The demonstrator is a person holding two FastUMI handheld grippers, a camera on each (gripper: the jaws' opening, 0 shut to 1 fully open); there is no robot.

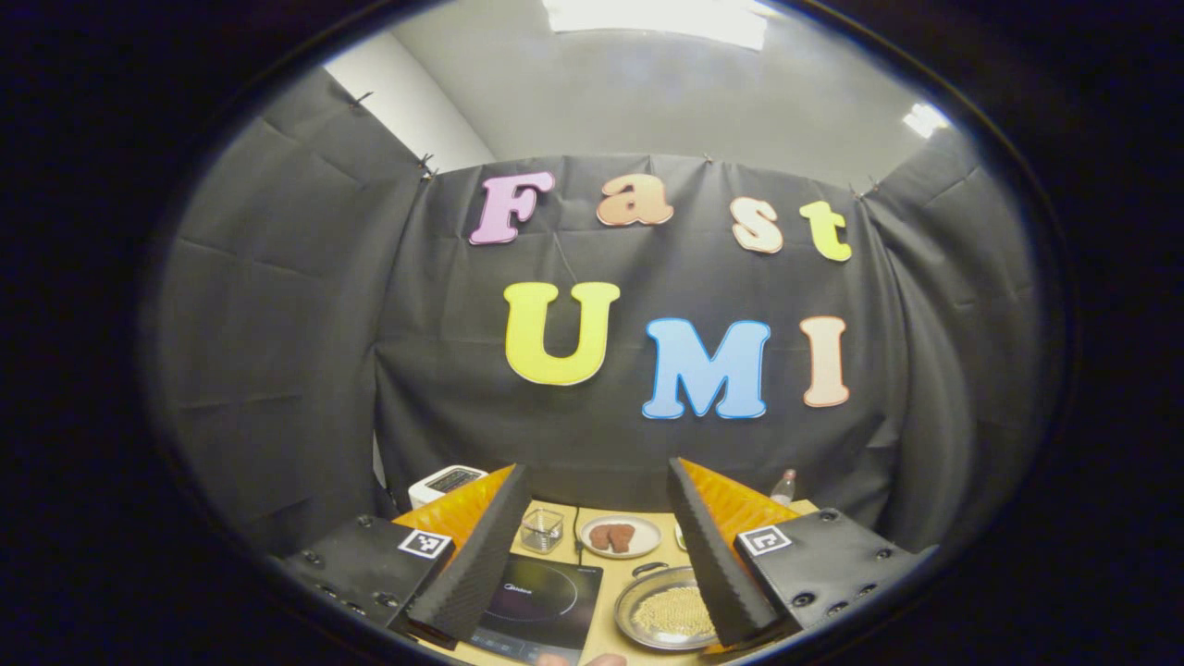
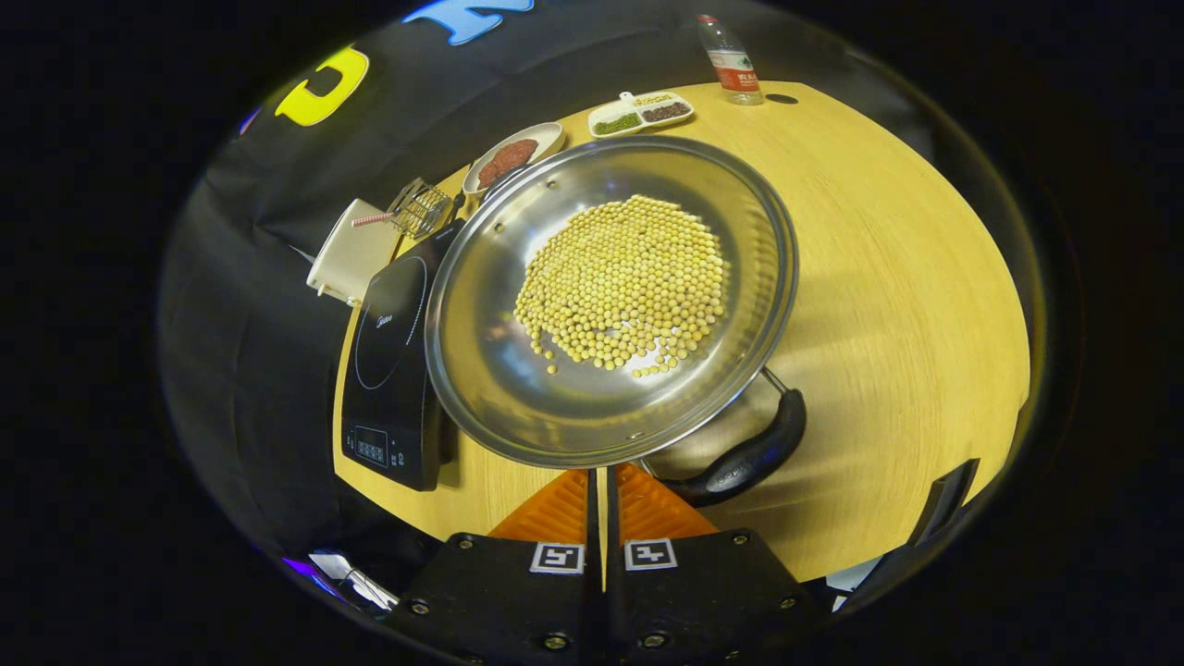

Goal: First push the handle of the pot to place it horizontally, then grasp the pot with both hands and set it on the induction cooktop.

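step: handle push | pot (image 2: 610, 296) sitting on bench (image 2: 888, 277) beside cooktop (image 2: 388, 370) | right gripper (image 2: 601, 490) closed, empty, nearing handle (image 2: 749, 458) | left gripper (image 1: 592, 546) wide open, hovering | next: sweeping handle sideways

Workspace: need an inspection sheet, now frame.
Surface: round pale wooden table.
Job's things: shiny steel pot holding yellow beans, black handle; black induction cooktop beside it.
Clutter: white plate of brown food, sectioned tray, plastic bottle, glass jar, white appliance.
Grippers: left hand-held gripper open; right hand-held gripper shut, empty.
Cables: black cord.
Surroundings: black cloth wall.
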